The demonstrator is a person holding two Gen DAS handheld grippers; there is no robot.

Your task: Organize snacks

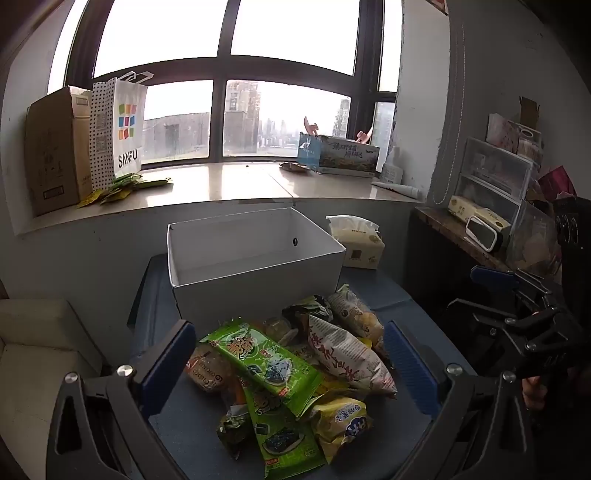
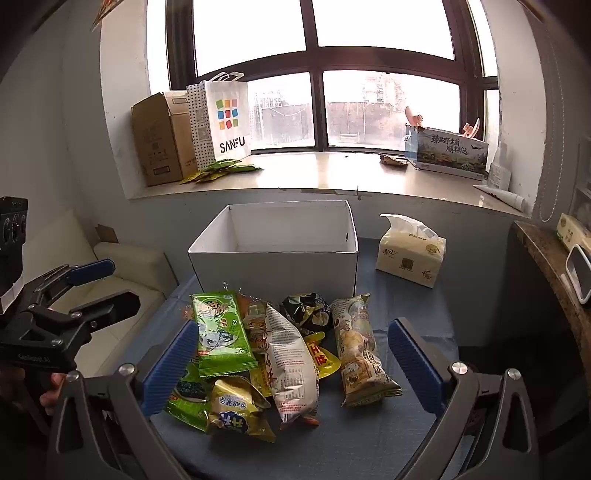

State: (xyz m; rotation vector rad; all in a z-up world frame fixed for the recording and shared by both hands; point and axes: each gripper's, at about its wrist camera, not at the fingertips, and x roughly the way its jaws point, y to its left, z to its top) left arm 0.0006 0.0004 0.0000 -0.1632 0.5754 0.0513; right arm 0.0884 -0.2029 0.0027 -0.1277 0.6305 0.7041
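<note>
Left gripper (image 1: 290, 363) wide, right gripper (image 2: 291, 363) wide, snack pile (image 2: 280, 354) overlapping, lower packets half hidden

Daylight blows the window (image 1: 221, 33) out white, the room sits dimmer, and fisheye bending darkens the corners

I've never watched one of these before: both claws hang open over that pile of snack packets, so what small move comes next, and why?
Probably the right gripper eases down onto the tall white crinkly packet with red writing. It lies on top of the pile, between the open fingers, and the white cardboard box just behind is empty. The left gripper is open too.
</note>
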